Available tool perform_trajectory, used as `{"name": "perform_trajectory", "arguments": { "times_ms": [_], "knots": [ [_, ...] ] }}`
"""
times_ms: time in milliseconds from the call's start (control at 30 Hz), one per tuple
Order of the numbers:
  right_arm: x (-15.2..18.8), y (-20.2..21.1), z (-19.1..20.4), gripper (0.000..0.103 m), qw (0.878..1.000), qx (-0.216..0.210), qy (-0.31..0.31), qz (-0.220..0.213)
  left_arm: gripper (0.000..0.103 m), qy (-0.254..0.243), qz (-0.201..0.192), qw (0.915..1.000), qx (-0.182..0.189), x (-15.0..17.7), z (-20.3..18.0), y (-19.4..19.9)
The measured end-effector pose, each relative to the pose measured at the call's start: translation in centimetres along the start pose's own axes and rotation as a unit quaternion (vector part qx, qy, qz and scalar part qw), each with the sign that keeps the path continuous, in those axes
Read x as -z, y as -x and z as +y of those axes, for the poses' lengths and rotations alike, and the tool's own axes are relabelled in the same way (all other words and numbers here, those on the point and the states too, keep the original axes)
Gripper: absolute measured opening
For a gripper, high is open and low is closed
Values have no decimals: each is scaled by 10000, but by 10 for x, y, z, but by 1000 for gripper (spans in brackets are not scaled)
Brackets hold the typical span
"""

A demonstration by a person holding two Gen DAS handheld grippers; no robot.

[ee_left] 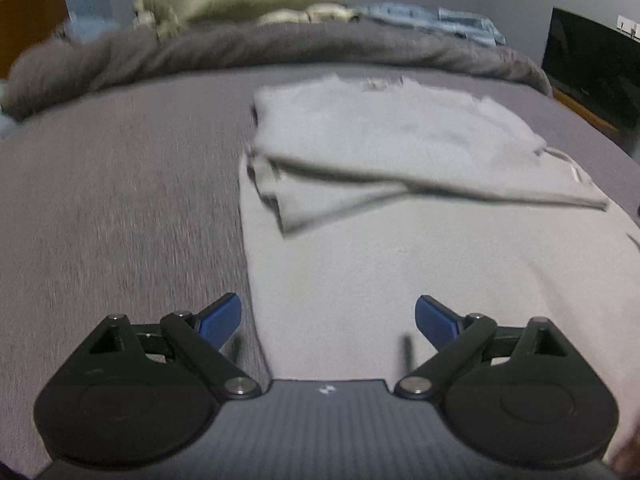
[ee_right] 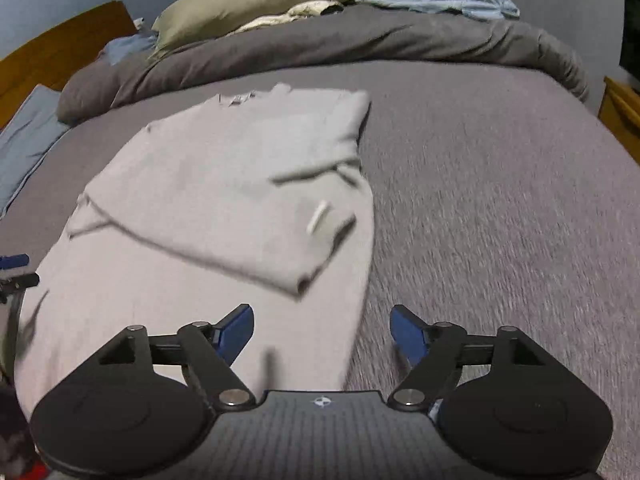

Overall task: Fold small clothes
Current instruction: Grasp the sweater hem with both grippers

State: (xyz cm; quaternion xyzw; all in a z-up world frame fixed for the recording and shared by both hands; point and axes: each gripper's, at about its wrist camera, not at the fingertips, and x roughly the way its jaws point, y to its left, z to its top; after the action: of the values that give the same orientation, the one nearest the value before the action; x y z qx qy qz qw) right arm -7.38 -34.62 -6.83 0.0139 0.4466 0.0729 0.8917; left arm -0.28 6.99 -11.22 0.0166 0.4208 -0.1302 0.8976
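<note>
Grey shirt (ee_left: pixel 400 208) lies flat on bed (ee_left: pixel 120 200), long axis near-to-far, far part folded over; left gripper (ee_left: pixel 328 316) wide open at near-left hem corner, right gripper (ee_right: pixel 322 326) wide at near-right, both abt equally close, holding nothing.

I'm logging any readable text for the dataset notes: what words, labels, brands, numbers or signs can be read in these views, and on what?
No readable words or numbers in either view.
Small white emblem on the body of the left tongs: a mark, no letters.
Small white emblem on the body of the right tongs: likewise.
White tag on the grey garment: too blurred to read.
Neck label of the garment: too blurred.
</note>
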Motion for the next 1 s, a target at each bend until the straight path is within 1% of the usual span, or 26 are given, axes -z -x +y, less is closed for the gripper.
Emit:
{"name": "perform_trajectory", "arguments": {
  "times_ms": [67, 167, 200, 267, 333, 367, 433, 467, 533, 600, 667, 700, 800, 900, 933, 967, 1000],
  "knots": [
    [13, 2, -5, 78, 9998, -75, -22, 171, 94, 67, 241, 9996, 144, 7, 0, 7],
    [30, 2, -6, 77, 9989, -139, 88, 435, 94, 204, 463, 9987, 102, 22, 4, 14],
    [34, 2, -6, 76, 9985, -144, 125, 518, 92, 291, 582, 9978, 143, 28, 6, 13],
    [41, 3, -4, 77, 9975, -255, 221, 626, 79, 367, 831, 9956, 242, 40, 11, 11],
    [46, 5, 0, 75, 9963, -381, 312, 705, 68, 261, 832, 9958, 290, 46, 10, 16],
    [48, 6, 1, 73, 9955, -445, 331, 767, 64, 324, 855, 9952, 351, 48, 11, 18],
    [54, 8, 2, 70, 9938, -543, 376, 897, 50, 607, 889, 9928, 530, 50, 15, 23],
    [56, 8, 2, 69, 9930, -599, 394, 941, 46, 710, 892, 9916, 608, 51, 17, 25],
    [60, 11, 1, 63, 9917, -712, 401, 991, 36, 841, 938, 9891, 760, 55, 18, 28],
    [62, 14, 0, 56, 9897, -872, 391, 1062, 30, 905, 1003, 9860, 980, 58, 16, 29],
    [65, 15, 0, 50, 9858, -1113, 378, 1198, 30, 854, 1057, 9839, 1158, 62, 10, 32],
    [67, 15, 1, 46, 9829, -1244, 406, 1296, 30, 807, 1116, 9835, 1172, 64, 6, 33],
    [75, 12, 5, 45, 9764, -1391, 479, 1582, 30, 845, 1267, 9801, 1275, 72, 2, 35],
    [75, 10, 5, 44, 9764, -1405, 382, 1595, 30, 1019, 1253, 9781, 1312, 76, 3, 38],
    [75, 10, 6, 40, 9763, -1422, 360, 1589, 29, 1020, 1222, 9786, 1304, 76, 2, 40],
    [73, 12, 8, 24, 9760, -1456, 392, 1569, 27, 952, 1193, 9797, 1296, 76, 0, 43],
    [72, 13, 10, 11, 9756, -1491, 447, 1551, 6, 803, 1137, 9820, 1277, 74, -3, 46]
  ]
}}
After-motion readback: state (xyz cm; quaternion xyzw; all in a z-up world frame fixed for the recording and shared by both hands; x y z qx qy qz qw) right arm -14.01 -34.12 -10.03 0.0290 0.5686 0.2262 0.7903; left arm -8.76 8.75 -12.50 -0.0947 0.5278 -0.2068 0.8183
